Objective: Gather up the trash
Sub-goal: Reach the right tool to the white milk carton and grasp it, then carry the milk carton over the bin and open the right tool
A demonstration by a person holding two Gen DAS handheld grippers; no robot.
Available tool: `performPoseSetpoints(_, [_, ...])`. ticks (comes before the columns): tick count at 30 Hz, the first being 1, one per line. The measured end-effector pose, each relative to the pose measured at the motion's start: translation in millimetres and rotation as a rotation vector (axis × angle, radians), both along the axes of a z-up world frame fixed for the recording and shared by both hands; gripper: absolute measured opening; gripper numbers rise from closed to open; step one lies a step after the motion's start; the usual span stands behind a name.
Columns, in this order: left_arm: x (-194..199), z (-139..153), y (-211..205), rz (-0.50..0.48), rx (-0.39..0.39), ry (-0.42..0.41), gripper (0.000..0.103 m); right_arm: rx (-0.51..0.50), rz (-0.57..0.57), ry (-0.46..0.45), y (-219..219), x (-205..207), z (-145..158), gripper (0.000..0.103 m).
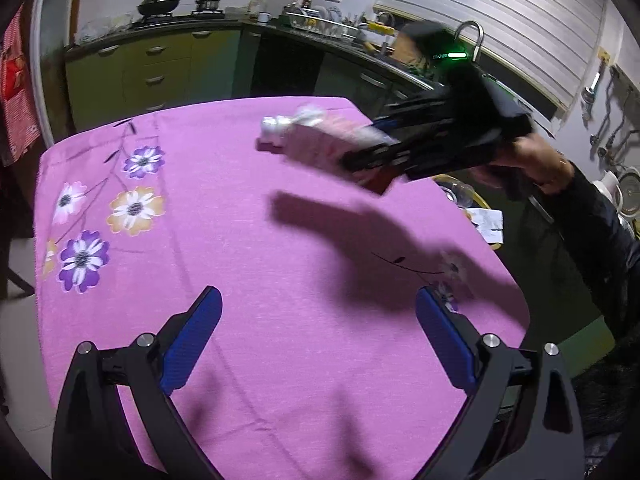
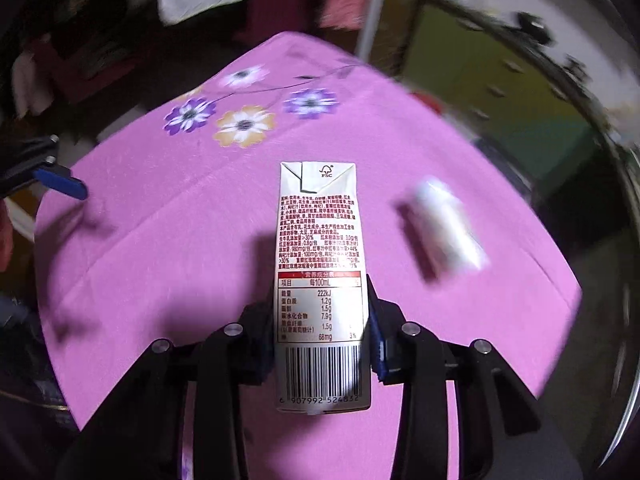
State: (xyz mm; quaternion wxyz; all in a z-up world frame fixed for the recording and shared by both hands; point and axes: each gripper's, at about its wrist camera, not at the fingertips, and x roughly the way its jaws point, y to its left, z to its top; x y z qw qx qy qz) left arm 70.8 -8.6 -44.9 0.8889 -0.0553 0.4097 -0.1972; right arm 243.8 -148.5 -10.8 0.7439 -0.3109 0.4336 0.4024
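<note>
The right gripper clamps a drink carton above the pink tablecloth; the left gripper gapes wide, holding nothing; a small white bottle lies beside the carton.

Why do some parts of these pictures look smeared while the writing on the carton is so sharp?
Right wrist view: the carton is clamped in the right gripper and travels with the camera, so it stays crisp while the small bottle and kitchen streak. Left wrist view: that gripper and carton blur; the tablecloth stays sharp.
</note>
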Motion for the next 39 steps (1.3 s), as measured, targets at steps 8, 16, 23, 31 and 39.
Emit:
performPoseSetpoints(8, [9.2,-2.0,-40.1,-0.107,-0.021,0.009,0.093,0.032,-0.533,-0.043,-202.7,-20.6,24.5,0.037])
performPoseSetpoints(16, [9.3,1.0,-83.3,-0.191,0.036,0.004,0.093,0.064,-0.887,0.003,-332.3,-26.2,-17.3,0.037])
performPoseSetpoints(23, [14.2,4.9,-91.8,-0.194,0.091,-0.001,0.095,0.083,-0.992,0.014,-359.9,-24.2,-59.5,0.041])
performPoseSetpoints(31, [41.2,-0.3,-79.4,-0.113,0.102,0.027,0.096,0.289,-1.037,-0.110,-358.3,-67.8,-22.2,0.047])
performPoseSetpoints(39, [96.0,11.1,-70.3,0.023,0.116,-0.002,0.096,0.365,-0.956,-0.123,-327.8,-93.2,2.9,0.051])
